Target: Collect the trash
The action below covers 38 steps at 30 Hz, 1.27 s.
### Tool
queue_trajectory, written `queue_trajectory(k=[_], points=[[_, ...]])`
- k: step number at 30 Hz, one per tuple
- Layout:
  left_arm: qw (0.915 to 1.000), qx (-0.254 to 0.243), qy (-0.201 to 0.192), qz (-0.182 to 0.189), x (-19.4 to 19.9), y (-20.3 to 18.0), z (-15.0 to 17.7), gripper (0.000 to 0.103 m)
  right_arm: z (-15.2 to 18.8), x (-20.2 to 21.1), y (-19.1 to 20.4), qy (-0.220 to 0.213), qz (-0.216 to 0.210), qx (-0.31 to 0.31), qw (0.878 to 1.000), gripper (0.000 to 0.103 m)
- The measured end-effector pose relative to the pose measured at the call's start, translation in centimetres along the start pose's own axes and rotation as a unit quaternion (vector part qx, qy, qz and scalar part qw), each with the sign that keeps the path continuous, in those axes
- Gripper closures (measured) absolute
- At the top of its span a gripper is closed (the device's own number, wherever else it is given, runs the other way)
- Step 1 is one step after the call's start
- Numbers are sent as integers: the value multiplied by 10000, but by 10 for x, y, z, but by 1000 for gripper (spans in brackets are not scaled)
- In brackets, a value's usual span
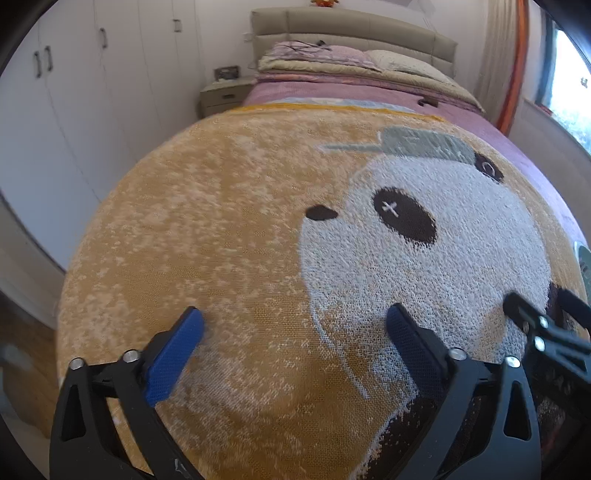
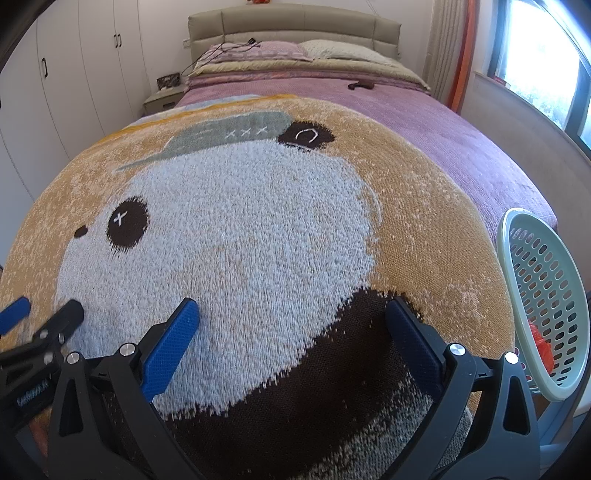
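Red crumpled trash lies inside a pale green perforated basket, seen through its wall; the basket stands tilted just off the bed's near right corner in the right wrist view. No other trash can be made out on the bed.

Right gripper: jaws spread wide, nothing between the blue pads, held over the dark brown part of the panda blanket near the bed's foot edge. Left gripper: jaws also wide apart, empty, over the orange and white weave beside the panda's face. The two grippers sit side by side, each showing at the edge of the other's view.

The blanket covers the foot end of the bed; a pink bedspread runs beyond it to folded quilts and pillows at the padded headboard. A small dark object rests on the bedspread near the right edge; what it is cannot be told. White wardrobes line the left side, a nightstand sits at the head corner, and a window is at right.
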<state>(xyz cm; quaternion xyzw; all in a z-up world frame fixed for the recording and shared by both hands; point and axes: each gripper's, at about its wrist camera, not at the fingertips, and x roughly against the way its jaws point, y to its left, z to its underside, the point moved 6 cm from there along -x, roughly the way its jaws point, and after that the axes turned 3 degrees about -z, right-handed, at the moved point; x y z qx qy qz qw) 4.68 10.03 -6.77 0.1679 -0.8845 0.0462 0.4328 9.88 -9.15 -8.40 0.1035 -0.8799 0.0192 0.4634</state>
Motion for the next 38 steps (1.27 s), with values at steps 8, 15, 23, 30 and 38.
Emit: queue_trajectory(k=[8, 15, 23, 30, 38], points=[[9870, -953, -1289, -149, 74, -44, -6, 13, 9, 63, -35, -947, 683, -248, 9928, 8], [9649, -1122, -2297, 604, 137, -96, -20, 8, 9, 159, -99, -2368, 1278, -801, 9598, 8], [9557, -973, -2426, 1355, 150, -131, -23, 8, 17, 178, -129, -2590, 1606, -931, 9479, 8], [9526, -959, -2671, 1095, 150, -136, -20, 8, 21, 176, -132, -2568, 1606, -980, 9480, 8], [9567, -840, -2560, 1101, 144, -122, -22, 7, 20, 172, -129, -2539, 1567, -984, 9494, 8]])
